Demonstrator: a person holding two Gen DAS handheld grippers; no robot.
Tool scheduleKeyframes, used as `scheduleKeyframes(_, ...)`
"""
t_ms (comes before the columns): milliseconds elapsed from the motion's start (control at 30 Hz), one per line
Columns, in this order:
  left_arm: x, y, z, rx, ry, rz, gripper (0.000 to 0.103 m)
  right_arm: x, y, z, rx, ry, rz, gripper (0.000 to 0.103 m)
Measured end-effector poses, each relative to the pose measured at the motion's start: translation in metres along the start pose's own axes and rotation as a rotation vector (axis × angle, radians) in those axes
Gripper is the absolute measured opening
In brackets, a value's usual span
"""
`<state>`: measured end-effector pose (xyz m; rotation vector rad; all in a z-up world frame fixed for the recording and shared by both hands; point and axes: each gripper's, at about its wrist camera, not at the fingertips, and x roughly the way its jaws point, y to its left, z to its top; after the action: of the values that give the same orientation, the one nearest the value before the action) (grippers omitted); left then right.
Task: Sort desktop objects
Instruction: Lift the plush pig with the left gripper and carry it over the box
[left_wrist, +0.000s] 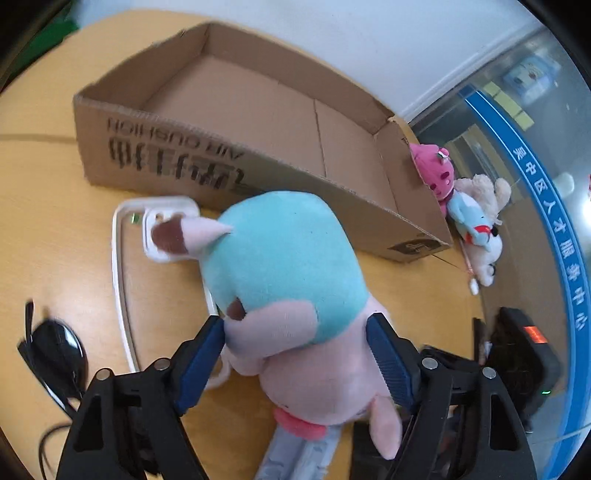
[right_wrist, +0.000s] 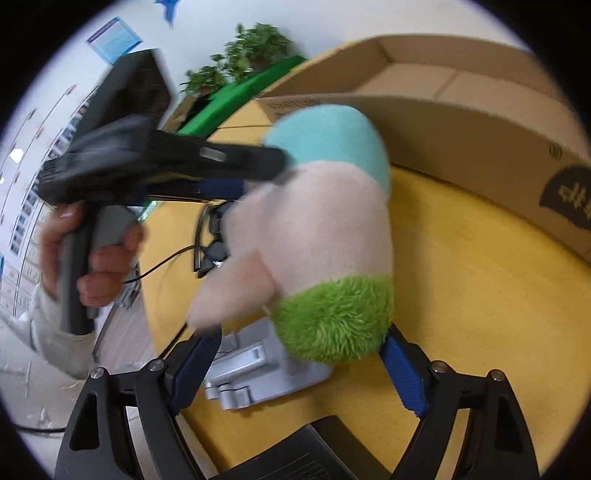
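Note:
A plush toy with a teal head, pink body and green tuft is held above the wooden table. My left gripper is shut on the plush toy's pink body, blue pads pressing both sides. In the right wrist view the same plush toy hangs in front, held by the left gripper from the left. My right gripper is open, its blue fingers on either side of the toy's green tuft, not pressing it. An open cardboard box stands on the table behind the toy; it also shows in the right wrist view.
A white power strip and cable lie by the box. A black mouse is at the left. Several plush toys lie right of the box. A grey stapler-like object lies under the toy.

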<state>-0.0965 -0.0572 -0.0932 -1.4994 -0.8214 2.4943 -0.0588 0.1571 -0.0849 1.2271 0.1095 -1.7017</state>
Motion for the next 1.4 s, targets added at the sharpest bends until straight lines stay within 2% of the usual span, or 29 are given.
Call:
scheduleKeyframes(100, 0.003, 0.001, 0.004, -0.002, 0.004, -0.035, 0.051, -0.006, -0.015, -0.001, 0.058, -0.02, -0.041, 0.087)
scheduleKeyframes(200, 0.003, 0.0, 0.004, 0.015, 0.002, -0.043, 0.047, -0.003, -0.029, 0.001, 0.098, -0.023, -0.066, 0.087)
scheduleKeyframes(300, -0.001, -0.007, 0.001, 0.044, -0.018, -0.019, 0.041, 0.007, -0.019, 0.006, 0.079, -0.008, -0.118, 0.085)
scheduleKeyframes(400, -0.016, -0.016, -0.001, 0.088, -0.074, 0.022, 0.035, 0.006, -0.005, 0.003, 0.079, -0.013, -0.118, 0.064)
scheduleKeyframes(433, -0.022, -0.02, -0.001, 0.102, -0.087, 0.017, 0.035, 0.005, 0.003, 0.001, 0.074, -0.015, -0.126, 0.057)
scheduleKeyframes(567, -0.053, -0.051, 0.003, 0.211, -0.183, 0.023, 0.032, -0.012, 0.03, -0.003, 0.032, -0.06, -0.153, 0.047)
scheduleKeyframes(667, -0.074, -0.076, 0.016, 0.289, -0.247, -0.003, 0.028, -0.035, 0.042, -0.001, 0.031, -0.125, -0.164, 0.044)
scheduleKeyframes(867, -0.094, -0.118, 0.048, 0.414, -0.313, -0.044, 0.027, -0.087, 0.039, 0.008, 0.048, -0.252, -0.238, 0.044)
scheduleKeyframes(1033, -0.099, -0.156, 0.082, 0.502, -0.378, -0.086, 0.026, -0.13, 0.026, 0.023, 0.048, -0.332, -0.306, 0.044)
scheduleKeyframes(1133, -0.097, -0.177, 0.113, 0.545, -0.403, -0.112, 0.025, -0.154, 0.01, 0.039, 0.053, -0.369, -0.338, 0.044)
scheduleKeyframes(1267, -0.082, -0.198, 0.165, 0.582, -0.414, -0.148, 0.024, -0.17, -0.013, 0.076, 0.062, -0.395, -0.381, 0.044)
scheduleKeyframes(1333, -0.068, -0.204, 0.194, 0.581, -0.4, -0.169, 0.024, -0.151, -0.017, 0.111, 0.072, -0.389, -0.395, 0.044)
scheduleKeyframes(1400, -0.044, -0.208, 0.225, 0.567, -0.372, -0.177, 0.024, -0.154, -0.04, 0.127, 0.093, -0.373, -0.399, 0.044)
